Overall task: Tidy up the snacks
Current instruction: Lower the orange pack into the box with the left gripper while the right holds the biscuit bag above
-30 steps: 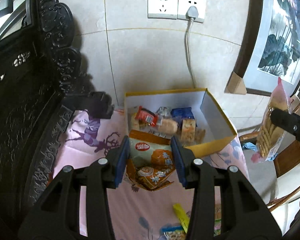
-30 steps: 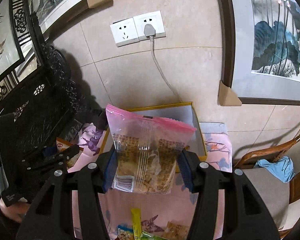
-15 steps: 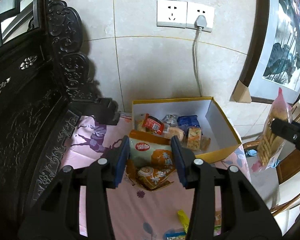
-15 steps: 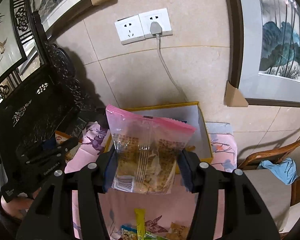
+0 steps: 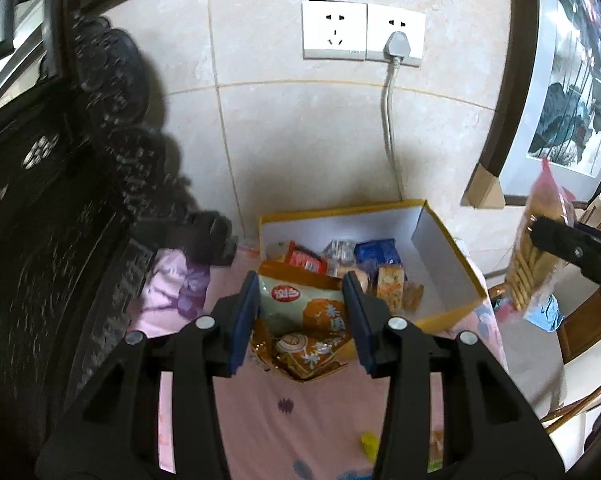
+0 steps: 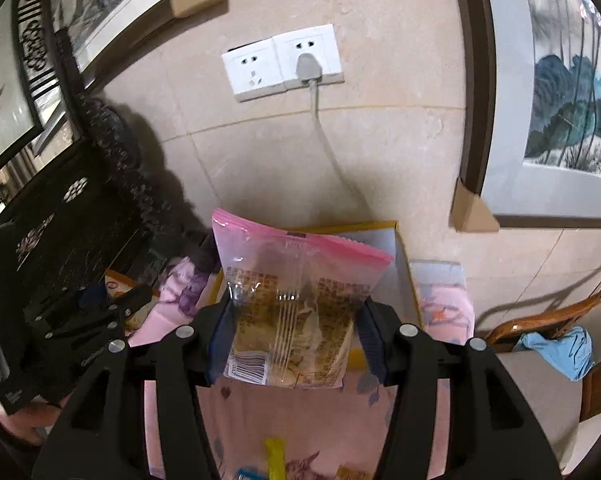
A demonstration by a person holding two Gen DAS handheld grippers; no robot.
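A green-and-orange crinkled foil snack bag [image 5: 306, 322] is held between the closed pads of the left gripper [image 5: 303, 316], just before the open yellow-rimmed white cardboard box [image 5: 446, 276] on the pink patterned cloth [image 5: 300, 412]. A pink-topped clear plastic bag of biscuits [image 6: 290, 316] is clamped in the right gripper [image 6: 292, 334], raised near the box. Both bags are slippery and could be dropped or snagged on the box rim. Box contents are shown only in the left view; the blue cloth on a wooden chair [image 6: 556, 350] is seen clearly only in the right.
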